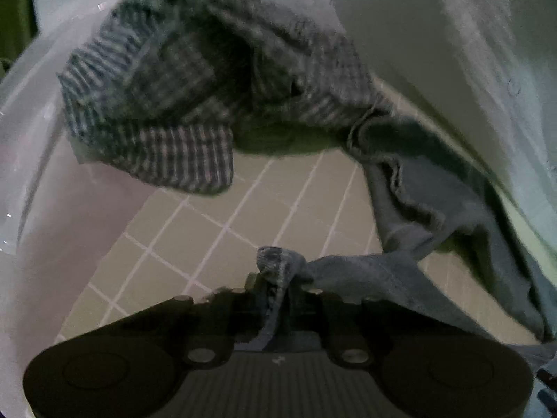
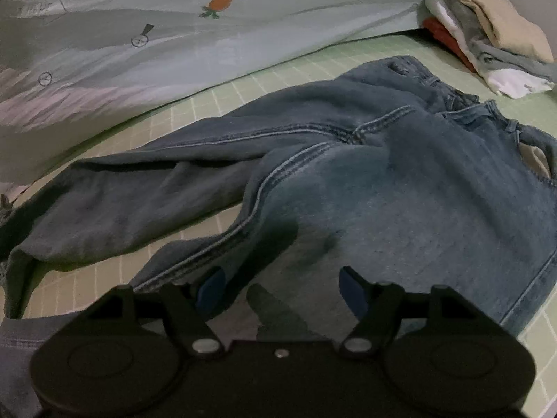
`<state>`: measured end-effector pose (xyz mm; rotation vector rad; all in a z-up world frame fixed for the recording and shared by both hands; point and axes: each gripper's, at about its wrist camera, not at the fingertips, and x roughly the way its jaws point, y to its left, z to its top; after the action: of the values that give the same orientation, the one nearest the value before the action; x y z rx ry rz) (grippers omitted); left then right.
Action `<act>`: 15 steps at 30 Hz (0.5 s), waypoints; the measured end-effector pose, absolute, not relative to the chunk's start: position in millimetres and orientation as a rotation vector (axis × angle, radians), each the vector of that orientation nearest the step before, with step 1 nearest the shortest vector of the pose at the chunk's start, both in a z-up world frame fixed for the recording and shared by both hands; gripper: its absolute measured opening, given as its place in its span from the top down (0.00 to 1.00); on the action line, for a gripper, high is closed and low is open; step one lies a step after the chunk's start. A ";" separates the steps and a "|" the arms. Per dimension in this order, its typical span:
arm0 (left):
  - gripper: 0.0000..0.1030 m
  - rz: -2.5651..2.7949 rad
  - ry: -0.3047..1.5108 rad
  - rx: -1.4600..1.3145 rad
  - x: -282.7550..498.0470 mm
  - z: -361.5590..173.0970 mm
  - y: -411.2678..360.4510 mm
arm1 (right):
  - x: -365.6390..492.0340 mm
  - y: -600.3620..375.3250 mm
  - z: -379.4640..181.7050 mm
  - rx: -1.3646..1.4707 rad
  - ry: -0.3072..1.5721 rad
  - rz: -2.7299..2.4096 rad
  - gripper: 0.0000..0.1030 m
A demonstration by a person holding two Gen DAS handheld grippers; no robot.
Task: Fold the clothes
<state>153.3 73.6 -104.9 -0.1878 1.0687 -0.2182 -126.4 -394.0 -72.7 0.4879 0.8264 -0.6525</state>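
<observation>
A bunched end of blue denim is clamped between the fingers of the left claw (image 1: 278, 289), which is clenched on it; from there the cloth runs off to the claw's right and away from it, hanging slack over a tiled floor (image 1: 195, 237) seen below. Ahead of that claw and above it, a checked garment (image 1: 167, 104) is draped over what looks like a pale translucent tub wall (image 1: 31, 146). The right claw (image 2: 280, 287) is released, its blue-padded fingers (image 2: 351, 291) spread wide just over the seat of the jeans (image 2: 400, 188), which are spread on a green gridded bed sheet (image 2: 278, 69); one leg is stretched out to the claw's left and the waistband lies ahead to its right. A stack of folded clothes (image 2: 487, 35) is seen far ahead on the right, and a pale quilt with a carrot print (image 2: 139, 52) ahead on the left. It is judged that the held end belongs to these jeans, though the link is not shown. For a clean fold, the leg would best be drawn taut, the seams laid edge on edge, and the seat pressed flat so that no crease is trapped.
</observation>
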 end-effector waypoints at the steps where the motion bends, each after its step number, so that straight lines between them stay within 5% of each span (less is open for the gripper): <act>1: 0.92 -0.207 1.034 -0.162 147.8 -97.4 75.2 | -125.7 -393.8 -73.7 0.489 0.830 -0.653 0.29; 6: 0.90 -0.090 0.880 -0.183 122.4 -71.5 104.3 | -125.0 -388.6 -78.3 0.472 0.847 -0.649 0.29; 11: 0.55 0.041 0.994 -0.147 131.2 -91.5 110.7 | -126.6 -391.7 -85.1 0.497 0.869 -0.639 0.29; 13: 0.17 0.022 1.024 -0.180 128.1 -92.7 109.8 | -126.3 -391.3 -85.8 0.497 0.875 -0.630 0.28; 15: 0.11 -0.006 1.030 -0.231 122.2 -92.0 104.7 | -129.8 -391.5 -84.8 0.504 0.867 -0.627 0.23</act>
<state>122.2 104.7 -92.0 -0.2312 1.0301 -0.0057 -129.8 -391.5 -84.8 0.5043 0.8675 -0.6274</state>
